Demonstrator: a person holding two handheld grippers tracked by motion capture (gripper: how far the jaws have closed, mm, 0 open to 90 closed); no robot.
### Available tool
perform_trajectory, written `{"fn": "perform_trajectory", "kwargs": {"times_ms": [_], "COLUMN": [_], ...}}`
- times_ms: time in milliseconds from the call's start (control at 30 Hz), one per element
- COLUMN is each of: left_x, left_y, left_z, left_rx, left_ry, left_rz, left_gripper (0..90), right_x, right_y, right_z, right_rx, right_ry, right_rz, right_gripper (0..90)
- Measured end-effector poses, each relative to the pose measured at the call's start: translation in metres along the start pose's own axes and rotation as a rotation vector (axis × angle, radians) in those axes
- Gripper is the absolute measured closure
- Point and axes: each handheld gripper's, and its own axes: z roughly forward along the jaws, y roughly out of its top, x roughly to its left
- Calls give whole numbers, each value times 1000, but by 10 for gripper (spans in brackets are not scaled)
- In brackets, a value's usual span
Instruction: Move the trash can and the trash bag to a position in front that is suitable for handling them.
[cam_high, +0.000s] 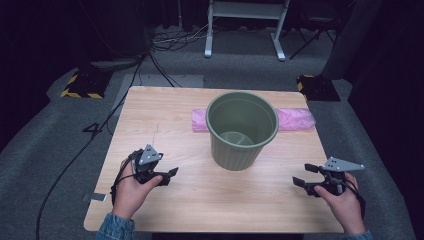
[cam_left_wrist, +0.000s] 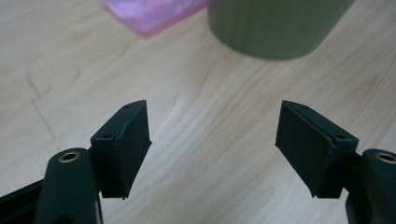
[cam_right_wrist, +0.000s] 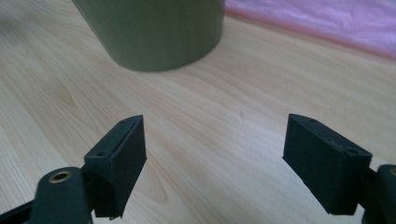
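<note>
Green plastic bin (cam_high: 242, 131) stands upright near middle of wooden table (cam_high: 165, 115), empty inside, ribbed lower wall, wide rim. Pink plastic bag (cam_high: 296, 119), folded flat, lies just behind bin, partly hidden by it. Step in hand, by my judgement: start position, nothing grasped yet. Left gripper (cam_high: 170, 175) rests at near-left of table, jaws wide open, empty. Right gripper (cam_high: 303, 176) at near-right, jaws also wide open, empty. Next move probably needs reach around bin to pink bag, pinching thin edge.
</note>
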Motion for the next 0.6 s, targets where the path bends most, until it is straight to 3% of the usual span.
{"fn": "perform_trajectory", "kwargs": {"times_ms": [100,200,267,333,367,400,533,600], "left_x": [-2,-5,-7,-5,-5,-3,0,1], "left_y": [21,42,49,69,69,81,102,112], "left_z": [3,8,9,13,13,16,24,28], "left_rx": [-42,-68,-81,-130,-130,-149,-163,-179], "left_ry": [-20,-37,-41,-67,-67,-84,-89,-89], "left_rz": [7,57,59,33,33,9,-37,-29], "left_gripper": [253,243,237,231,231,232,243,246], "right_x": [2,2,2,1,1,0,0,-1], "right_y": [18,37,43,64,71,78,106,120], "right_z": [1,3,3,5,6,7,12,15], "right_rx": [-14,-31,-39,-74,-82,-91,-129,-147], "right_ry": [10,14,18,23,22,22,33,26], "right_rz": [-20,-22,-21,-23,-26,-27,-26,-30], "right_gripper": [224,224,224,230,230,231,217,212]}}
